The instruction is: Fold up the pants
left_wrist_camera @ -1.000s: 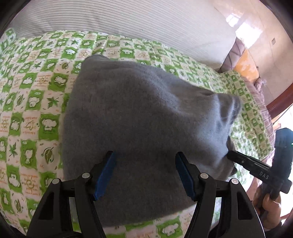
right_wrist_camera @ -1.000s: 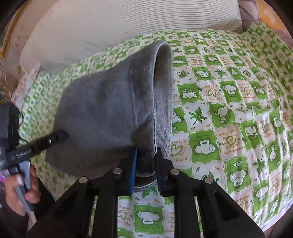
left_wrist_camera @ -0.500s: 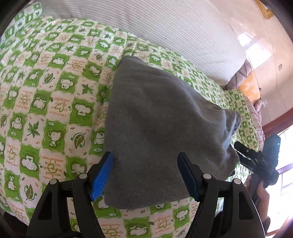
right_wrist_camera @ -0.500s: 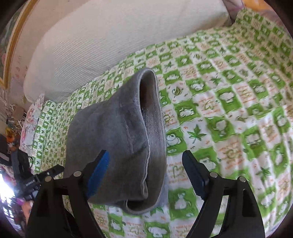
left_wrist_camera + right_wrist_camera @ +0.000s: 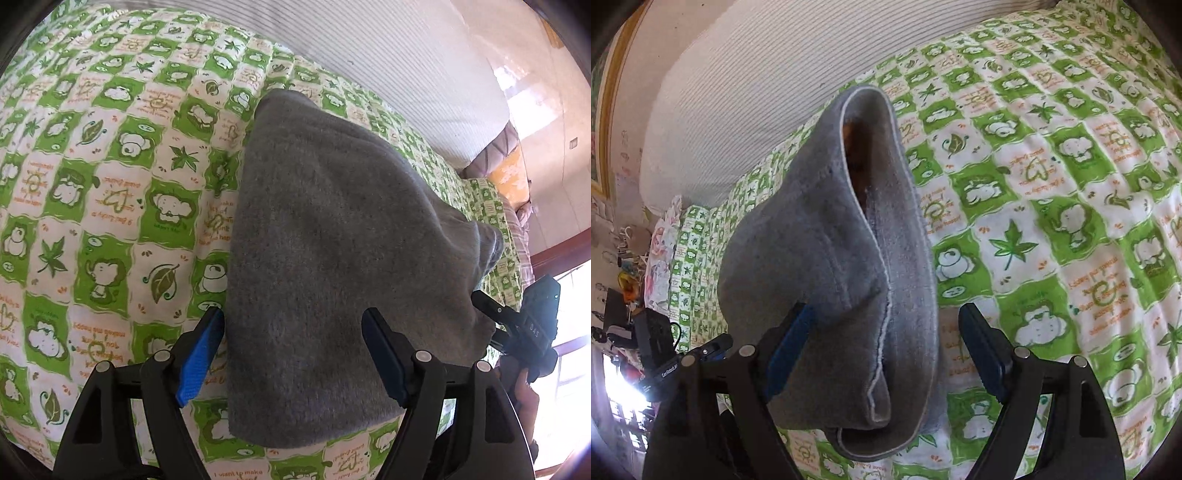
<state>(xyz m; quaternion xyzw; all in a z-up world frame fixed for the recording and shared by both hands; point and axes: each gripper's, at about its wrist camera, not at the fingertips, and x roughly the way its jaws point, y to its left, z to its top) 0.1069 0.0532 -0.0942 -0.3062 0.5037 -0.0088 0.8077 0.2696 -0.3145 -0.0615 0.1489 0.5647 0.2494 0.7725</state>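
The grey fleece pants lie folded into a compact stack on the green-and-white patterned bed cover. My left gripper is open, jaws wide apart above the near edge of the stack, holding nothing. In the right wrist view the pants show their layered open end with the waistband edge toward me. My right gripper is open and empty, its jaws straddling that end. The right gripper also shows at the stack's right side in the left wrist view, and the left gripper shows at the left in the right wrist view.
A white ribbed pillow lies along the far side of the bed. Patterned cushions sit at the bed's far corner. A bright window and a cluttered shelf are off the bed's near side.
My right gripper was shut on the pants' edge, then opened and let go. Both grippers have drawn back and up from the stack, which now rests on the bed.
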